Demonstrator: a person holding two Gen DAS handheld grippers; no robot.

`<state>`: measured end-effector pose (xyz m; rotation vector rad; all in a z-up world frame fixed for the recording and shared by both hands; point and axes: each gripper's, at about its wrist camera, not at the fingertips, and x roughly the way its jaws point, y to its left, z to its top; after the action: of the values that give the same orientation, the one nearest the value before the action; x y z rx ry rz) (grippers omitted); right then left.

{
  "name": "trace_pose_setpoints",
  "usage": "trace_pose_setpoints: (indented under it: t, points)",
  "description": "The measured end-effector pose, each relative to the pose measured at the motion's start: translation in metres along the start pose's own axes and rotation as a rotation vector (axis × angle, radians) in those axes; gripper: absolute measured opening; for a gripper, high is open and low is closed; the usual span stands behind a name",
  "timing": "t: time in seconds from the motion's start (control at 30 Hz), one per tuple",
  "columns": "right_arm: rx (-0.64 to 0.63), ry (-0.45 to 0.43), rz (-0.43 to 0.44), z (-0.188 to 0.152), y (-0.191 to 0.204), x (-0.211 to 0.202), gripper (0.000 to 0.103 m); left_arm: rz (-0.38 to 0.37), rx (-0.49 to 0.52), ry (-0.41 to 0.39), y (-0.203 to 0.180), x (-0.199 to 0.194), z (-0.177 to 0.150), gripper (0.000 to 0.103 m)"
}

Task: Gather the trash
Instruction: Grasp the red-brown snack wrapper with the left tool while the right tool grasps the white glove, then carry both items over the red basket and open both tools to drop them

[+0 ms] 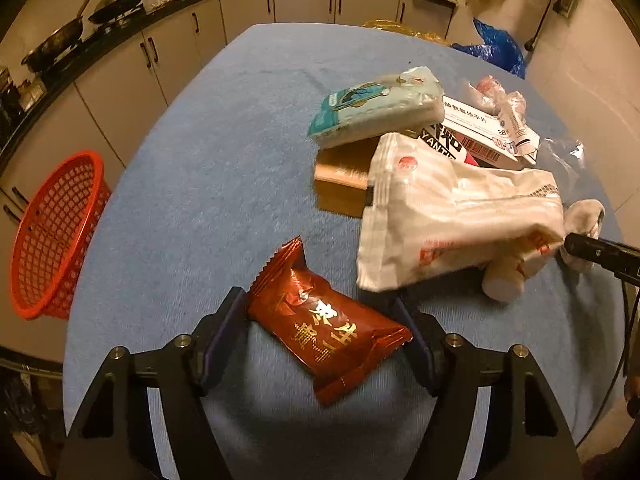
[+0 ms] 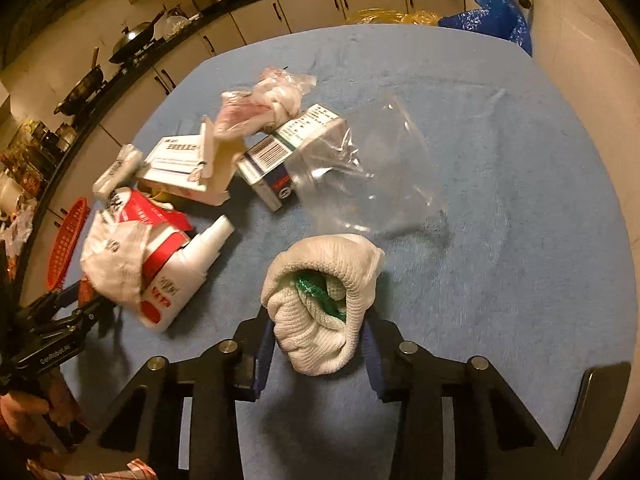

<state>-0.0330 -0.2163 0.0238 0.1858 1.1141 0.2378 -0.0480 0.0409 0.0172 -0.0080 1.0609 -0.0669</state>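
In the left wrist view my left gripper (image 1: 320, 328) is shut on a red snack wrapper (image 1: 326, 330) with gold writing, just above the blue tablecloth (image 1: 208, 168). In the right wrist view my right gripper (image 2: 318, 344) is shut on a balled white knitted glove (image 2: 320, 304) with green inside. A red mesh basket (image 1: 56, 236) stands off the table's left edge. A pile of trash lies on the table: a white plastic bag (image 1: 460, 216), a tissue pack (image 1: 376, 106), medicine boxes (image 2: 188, 168), a white bottle (image 2: 188, 268) and a clear plastic bag (image 2: 372, 172).
A brown cardboard box (image 1: 344, 184) lies under the pile. A kitchen counter with woks (image 1: 116, 0) and cabinets runs along the back and left. A blue bag (image 1: 500, 46) sits beyond the table's far right corner.
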Motion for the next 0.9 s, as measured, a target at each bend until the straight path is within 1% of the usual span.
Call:
trace_pose_setpoints:
  t: [0.13, 0.2, 0.27, 0.37, 0.6, 0.9]
  points:
    - [-0.014, -0.014, 0.010, -0.012, 0.016, -0.015, 0.041, -0.017, -0.006, -0.031, 0.005, -0.013, -0.006, 0.072]
    - [-0.041, -0.030, 0.009, -0.014, 0.028, -0.022, 0.041, -0.015, -0.004, -0.049, 0.006, -0.021, -0.008, 0.072]
    - [-0.072, -0.046, 0.009, -0.015, 0.038, -0.028, 0.041, -0.028, -0.009, -0.058, 0.007, -0.026, -0.007, 0.072]
    - [-0.102, -0.061, 0.020, -0.016, 0.053, -0.035, 0.041, -0.028, 0.001, -0.085, 0.011, -0.037, -0.007, 0.072]
    - [-0.163, -0.075, 0.032, -0.012, 0.093, -0.039, 0.041, -0.032, 0.021, -0.146, 0.026, -0.064, -0.009, 0.072]
    - [-0.207, -0.082, 0.067, 0.002, 0.149, -0.037, 0.041, -0.025, -0.019, -0.199, 0.073, -0.089, 0.002, 0.072]
